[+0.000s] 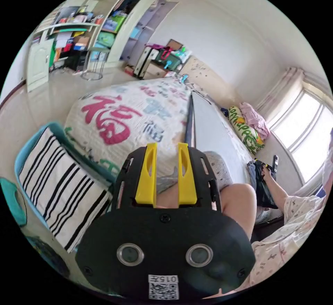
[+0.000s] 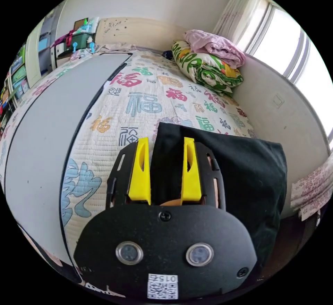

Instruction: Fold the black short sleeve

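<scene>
The black short sleeve lies folded into a rectangle on the patterned quilt near the bed's edge by the wall. My right gripper hovers over its left edge, open, the jaws either side of that edge and apart from the cloth. My left gripper is open with nothing between its yellow jaws, held above the person's bare knee. In the left gripper view the black garment appears far right beside the person's hand.
A long grey board lies along the bed. Folded bedding topped by pink cloth is stacked by the window wall. A blue basket with striped black-and-white fabric stands beside the bed. Shelves line the far wall.
</scene>
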A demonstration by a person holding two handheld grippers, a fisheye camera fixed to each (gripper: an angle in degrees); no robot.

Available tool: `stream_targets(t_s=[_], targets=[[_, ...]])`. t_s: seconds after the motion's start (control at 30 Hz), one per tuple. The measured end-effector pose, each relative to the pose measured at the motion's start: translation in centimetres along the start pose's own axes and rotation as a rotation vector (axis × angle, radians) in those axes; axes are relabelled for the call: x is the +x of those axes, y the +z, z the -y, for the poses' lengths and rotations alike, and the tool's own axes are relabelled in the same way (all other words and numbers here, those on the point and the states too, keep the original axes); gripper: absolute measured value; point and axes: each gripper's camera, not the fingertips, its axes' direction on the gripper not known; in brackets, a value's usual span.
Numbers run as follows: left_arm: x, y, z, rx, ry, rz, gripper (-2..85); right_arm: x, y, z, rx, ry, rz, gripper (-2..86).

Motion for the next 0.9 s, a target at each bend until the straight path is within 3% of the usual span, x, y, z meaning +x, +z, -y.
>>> stream_targets(t_s=[0.33, 0.5, 0.63, 0.9], targets=[[12.3, 7.7, 4.1, -0.085, 0.22, -0.105, 11.3, -6.6, -7.9, 4.1, -0.077, -0.009, -0.062, 6.3], [13.5, 8.9, 3.2, -0.137, 0.242, -0.108, 11.2, -5.2, -17.5, 2.7, -0.058, 0.05, 0.085, 4.5], [14.4, 9.8, 3.3, -0.155, 0.269, -0.111, 11.1, -0.4, -29.8, -2.3, 0.112, 0.174, 0.248, 4.2], [19.7, 14.8, 4.8, -0.103, 0.302, -0.305, 10.8, 4.4, -59.1, -14.2, 0.498, 0.142, 0.444, 4.2]])
